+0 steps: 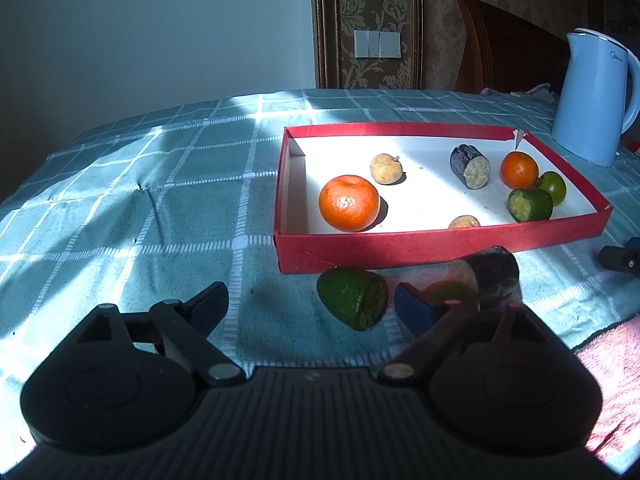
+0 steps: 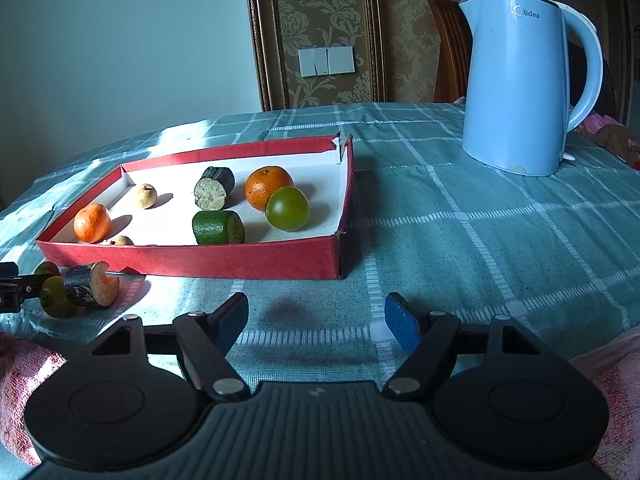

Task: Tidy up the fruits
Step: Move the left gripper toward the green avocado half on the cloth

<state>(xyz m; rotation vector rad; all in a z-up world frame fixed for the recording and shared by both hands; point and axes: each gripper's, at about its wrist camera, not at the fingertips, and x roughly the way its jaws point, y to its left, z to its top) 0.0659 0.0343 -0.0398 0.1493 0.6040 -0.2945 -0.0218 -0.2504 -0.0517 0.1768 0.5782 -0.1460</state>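
Note:
A red box [image 1: 400, 246] [image 2: 224, 260] with a white floor holds two oranges [image 1: 349, 208] [image 2: 269, 193], a green fruit [image 2: 287, 208], a green cut piece [image 2: 218, 227], a dark cut piece [image 1: 470, 166] and two small tan fruits [image 1: 385, 168]. In front of the box lie a green cut piece [image 1: 354, 297], a dark cut piece [image 1: 490, 274] [image 2: 91, 284] and a small green fruit [image 2: 56, 297]. My left gripper [image 1: 310, 304] is open over the cloth, with the green piece between its fingers. My right gripper [image 2: 316, 320] is open and empty, right of those pieces.
A light blue kettle [image 2: 520, 80] [image 1: 594, 96] stands at the back right on the checked green tablecloth [image 2: 460, 240]. A pink towel [image 1: 612, 376] lies at the near edge. A wooden chair [image 1: 504, 48] stands behind the table.

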